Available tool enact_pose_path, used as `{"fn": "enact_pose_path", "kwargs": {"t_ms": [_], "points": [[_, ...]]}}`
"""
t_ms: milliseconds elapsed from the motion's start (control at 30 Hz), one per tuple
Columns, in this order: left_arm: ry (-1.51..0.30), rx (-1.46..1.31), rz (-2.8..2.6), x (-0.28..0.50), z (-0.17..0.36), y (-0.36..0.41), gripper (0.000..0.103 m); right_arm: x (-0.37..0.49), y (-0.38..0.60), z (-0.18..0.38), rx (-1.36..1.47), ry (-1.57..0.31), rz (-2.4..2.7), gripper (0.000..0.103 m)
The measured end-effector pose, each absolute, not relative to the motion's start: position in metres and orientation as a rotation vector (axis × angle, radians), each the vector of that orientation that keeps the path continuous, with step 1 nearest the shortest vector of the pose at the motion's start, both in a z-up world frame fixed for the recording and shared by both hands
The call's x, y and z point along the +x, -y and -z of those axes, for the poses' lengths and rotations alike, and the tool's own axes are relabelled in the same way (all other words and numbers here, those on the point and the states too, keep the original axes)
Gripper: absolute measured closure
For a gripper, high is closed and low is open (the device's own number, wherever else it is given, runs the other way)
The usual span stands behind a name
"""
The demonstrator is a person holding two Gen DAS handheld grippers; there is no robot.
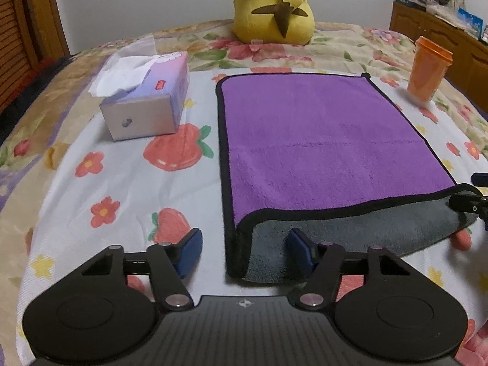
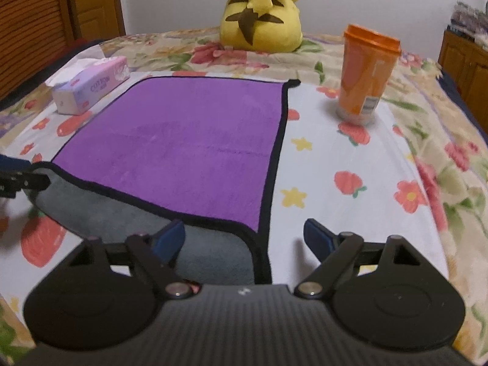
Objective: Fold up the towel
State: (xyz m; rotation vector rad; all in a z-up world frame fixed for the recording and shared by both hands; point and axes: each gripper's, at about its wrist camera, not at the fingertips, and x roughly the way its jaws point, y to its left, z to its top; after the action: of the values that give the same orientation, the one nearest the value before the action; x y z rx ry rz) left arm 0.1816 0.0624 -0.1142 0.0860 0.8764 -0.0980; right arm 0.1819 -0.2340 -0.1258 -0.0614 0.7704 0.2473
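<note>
Both tools spread apart, left tool [image 1: 244, 251] and right tool [image 2: 244, 238] straddling towel [image 1: 323, 140] corners at lower frame, grey underside partly hidden

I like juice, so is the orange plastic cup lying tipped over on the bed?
No, the orange plastic cup stands upright on the flowery bedsheet, to the right of the purple towel.

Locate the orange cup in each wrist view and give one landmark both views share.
Left wrist view: orange cup at the far right, beyond the purple towel.
Right wrist view: orange cup upper right of centre, right of the towel.
Shared landmark: yellow plush toy, top centre.
</note>
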Motion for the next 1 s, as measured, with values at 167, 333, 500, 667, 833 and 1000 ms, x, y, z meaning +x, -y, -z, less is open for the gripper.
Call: {"fn": "enact_pose_path", "kwargs": {"t_ms": [167, 333, 500, 667, 833, 1000], "points": [[-0.886, 0.057, 0.12, 0.182, 0.115, -0.064, 0.05, 0.183, 0.235, 0.127, -0.029, -0.809, -0.267, 0.028], [-0.896, 0.041, 0.133, 0.181, 0.114, -0.063, 0.057, 0.183, 0.237, 0.125, 0.011, -0.833, -0.303, 0.04], [-0.89, 0.068, 0.131, 0.178, 0.112, -0.06, 0.067, 0.179, 0.237, 0.121, 0.021, -0.837, -0.323, 0.054], [-0.885, 0.084, 0.136, 0.175, 0.11, -0.059, 0.076, 0.179, 0.243, 0.121, 0.04, -0.86, -0.32, 0.068], [-0.875, 0.077, 0.136, 0.174, 0.107, -0.061, 0.084, 0.178, 0.244, 0.121, 0.03, -0.861, -0.314, 0.078], [-0.856, 0.073, 0.151, 0.172, 0.103, -0.059, 0.092, 0.177, 0.244, 0.12, 0.017, -0.851, -0.319, 0.095]]}}
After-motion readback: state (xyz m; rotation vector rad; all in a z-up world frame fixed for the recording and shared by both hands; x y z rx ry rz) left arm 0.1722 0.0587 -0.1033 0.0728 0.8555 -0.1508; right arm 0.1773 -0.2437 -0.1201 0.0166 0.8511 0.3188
